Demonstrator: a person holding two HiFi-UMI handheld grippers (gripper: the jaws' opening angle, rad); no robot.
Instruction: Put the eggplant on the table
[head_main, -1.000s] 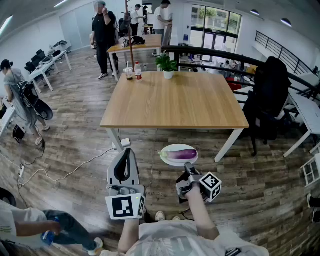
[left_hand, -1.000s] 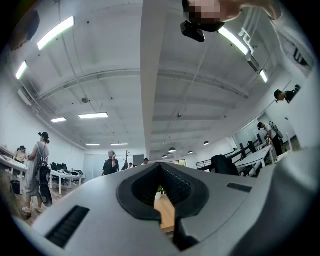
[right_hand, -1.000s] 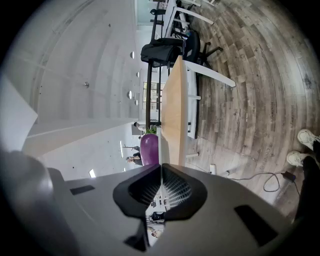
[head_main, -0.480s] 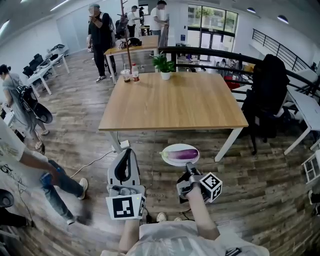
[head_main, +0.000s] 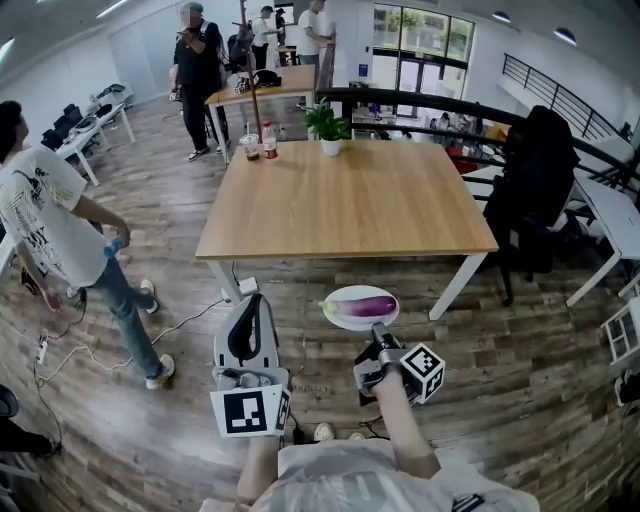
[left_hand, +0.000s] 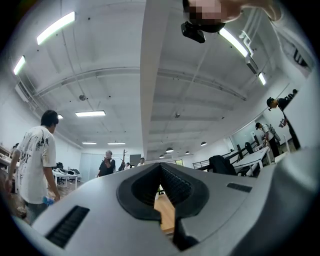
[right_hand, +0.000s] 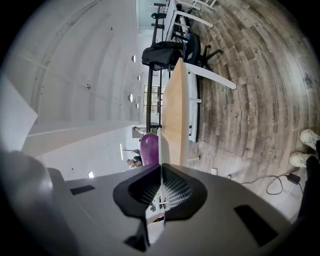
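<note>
A purple eggplant (head_main: 366, 307) lies on a pale round plate (head_main: 335, 318) that hangs over the wooden floor, just in front of the big wooden table (head_main: 350, 200). My right gripper (head_main: 379, 333) is shut on the plate's near rim. In the right gripper view the plate's thin edge (right_hand: 161, 150) runs between the jaws, with the eggplant (right_hand: 149, 148) beyond it. My left gripper (head_main: 252, 302) stands to the plate's left, tilted a little upward, shut with nothing in it. In the left gripper view (left_hand: 160, 166) the tabletop (left_hand: 166, 212) shows past its jaws.
A potted plant (head_main: 331, 128), a bottle (head_main: 268, 140) and a cup (head_main: 251, 149) stand at the table's far edge. A black chair with a jacket (head_main: 535, 190) is at its right. A person (head_main: 60, 230) walks at the left, a cable (head_main: 170, 330) lies on the floor.
The person at the left has walked up into view beside the table. Both grippers and the plate with the eggplant have stayed where they were.
</note>
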